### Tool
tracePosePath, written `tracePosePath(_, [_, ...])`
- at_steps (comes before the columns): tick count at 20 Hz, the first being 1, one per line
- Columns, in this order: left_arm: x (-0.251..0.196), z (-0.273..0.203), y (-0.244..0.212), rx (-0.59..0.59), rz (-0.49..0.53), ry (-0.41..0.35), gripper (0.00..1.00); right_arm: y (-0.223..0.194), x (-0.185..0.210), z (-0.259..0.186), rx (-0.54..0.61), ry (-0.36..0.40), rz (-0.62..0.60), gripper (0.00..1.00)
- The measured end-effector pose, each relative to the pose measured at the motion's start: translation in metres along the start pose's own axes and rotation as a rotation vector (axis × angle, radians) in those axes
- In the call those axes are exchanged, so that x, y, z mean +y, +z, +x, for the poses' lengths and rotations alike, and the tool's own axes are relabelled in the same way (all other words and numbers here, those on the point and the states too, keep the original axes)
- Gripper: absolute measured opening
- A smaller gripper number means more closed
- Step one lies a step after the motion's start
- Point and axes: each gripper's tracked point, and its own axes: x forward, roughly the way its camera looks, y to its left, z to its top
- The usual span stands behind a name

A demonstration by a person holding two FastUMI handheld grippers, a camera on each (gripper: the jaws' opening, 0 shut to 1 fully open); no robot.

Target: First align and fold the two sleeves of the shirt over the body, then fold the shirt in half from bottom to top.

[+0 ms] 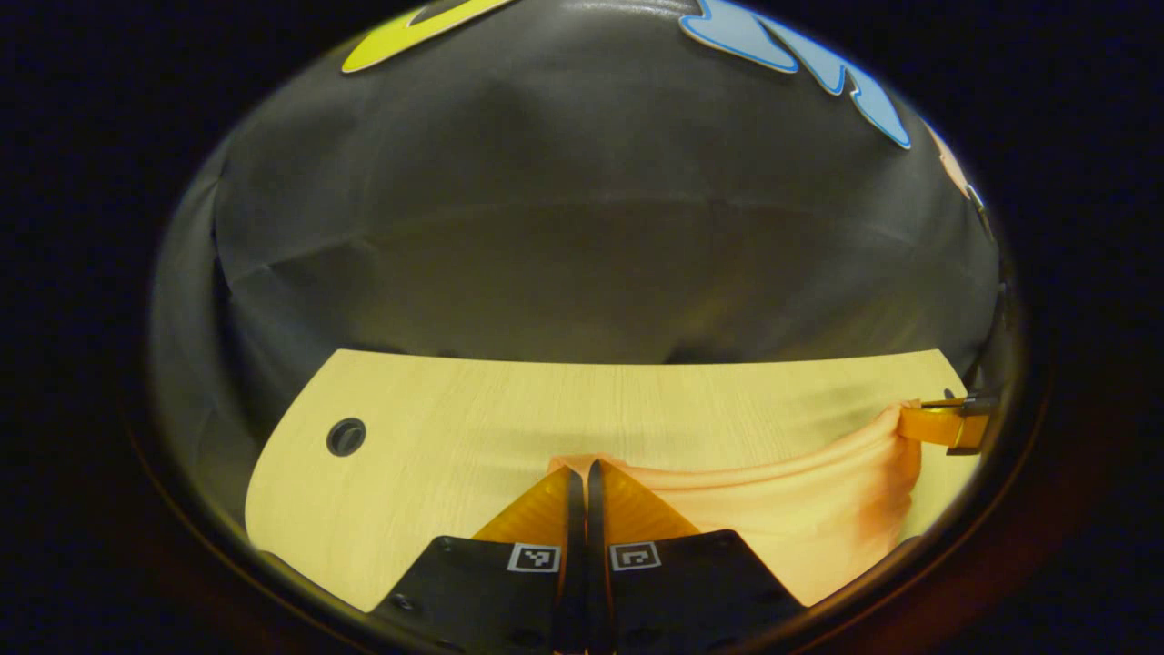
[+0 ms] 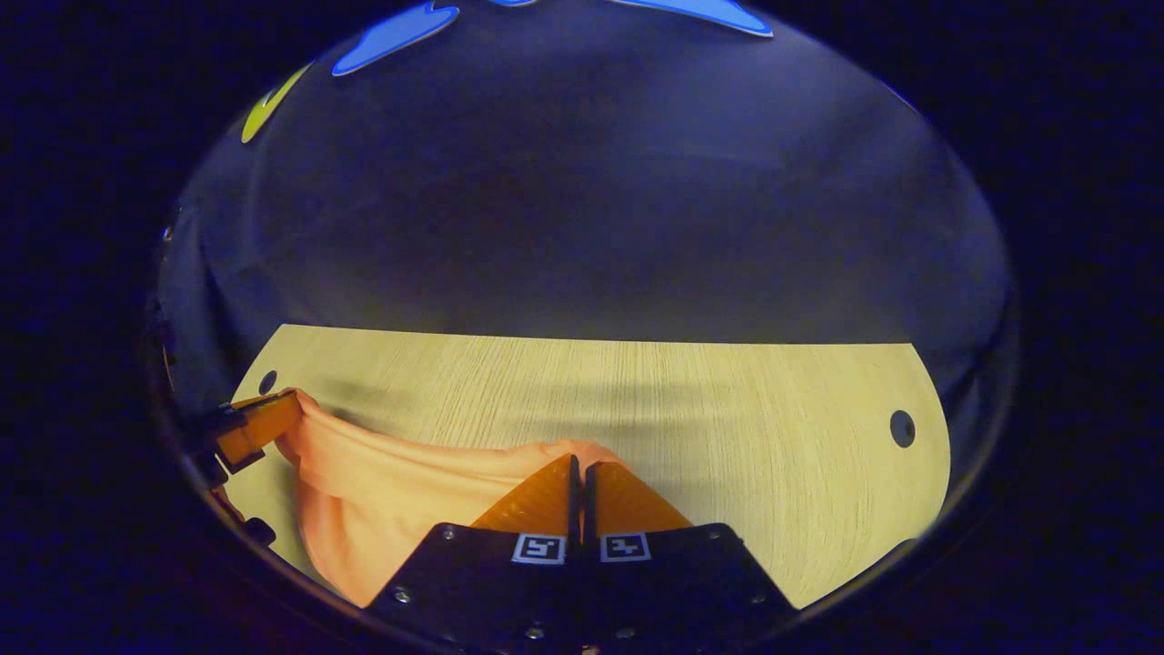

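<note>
A peach-orange shirt (image 1: pixel 818 518) hangs stretched between my two grippers above the wooden table (image 1: pixel 436 428). In the left gripper view my left gripper (image 1: pixel 578 469) is shut on one end of the shirt's edge. At the far right of that view the right gripper (image 1: pixel 950 425) pinches the other end. In the right gripper view my right gripper (image 2: pixel 578 466) is shut on the shirt (image 2: pixel 382 500), and the left gripper (image 2: pixel 259 426) holds its far end at the left. The cloth sags between them in folds. Sleeves are hidden in the bunched fabric.
The light wooden table (image 2: pixel 727 418) runs back to the black cloth wall (image 2: pixel 582 227). One round cable hole (image 1: pixel 346 437) sits near the table's left corner, another cable hole (image 2: pixel 902 428) near its right corner.
</note>
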Motion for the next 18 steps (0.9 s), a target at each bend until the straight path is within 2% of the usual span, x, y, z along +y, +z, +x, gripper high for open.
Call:
tracePosePath(6, [-0.005, 0.003, -0.018, 0.023, 0.038, -0.015, 0.06, -0.016, -0.004, 0.011, 0.034, -0.013, 0.061, 0.01])
tracePosePath(8, [-0.01, -0.003, -0.016, 0.02, 0.06, -0.032, 0.1, -0.016, -0.003, 0.011, 0.032, -0.02, 0.071, 0.06])
tracePosePath(9, [-0.014, -0.006, -0.015, 0.019, 0.062, -0.045, 0.19, -0.014, -0.003, 0.011, 0.03, -0.016, 0.069, 0.08])
tracePosePath(10, [-0.017, -0.01, -0.013, 0.009, 0.061, -0.058, 0.39, -0.018, -0.004, 0.004, 0.03, -0.021, 0.065, 0.2])
tracePosePath(11, [-0.019, -0.013, -0.009, -0.002, 0.059, -0.064, 0.59, -0.02, -0.005, -0.003, 0.026, -0.018, 0.066, 0.28])
tracePosePath(13, [-0.02, -0.018, 0.0, -0.023, 0.063, -0.067, 1.0, -0.017, -0.002, -0.007, 0.03, -0.008, 0.072, 0.53])
tracePosePath(14, [-0.02, -0.022, 0.003, -0.031, 0.069, -0.069, 0.91, -0.016, 0.0, -0.009, 0.03, -0.002, 0.072, 0.71])
tracePosePath(16, [-0.022, -0.032, 0.009, -0.041, 0.08, -0.073, 0.94, -0.012, -0.001, -0.018, 0.017, 0.0, 0.069, 0.84])
tracePosePath(18, [-0.026, -0.05, 0.018, -0.064, 0.079, -0.08, 0.94, -0.004, -0.003, -0.038, -0.016, -0.017, 0.059, 0.9])
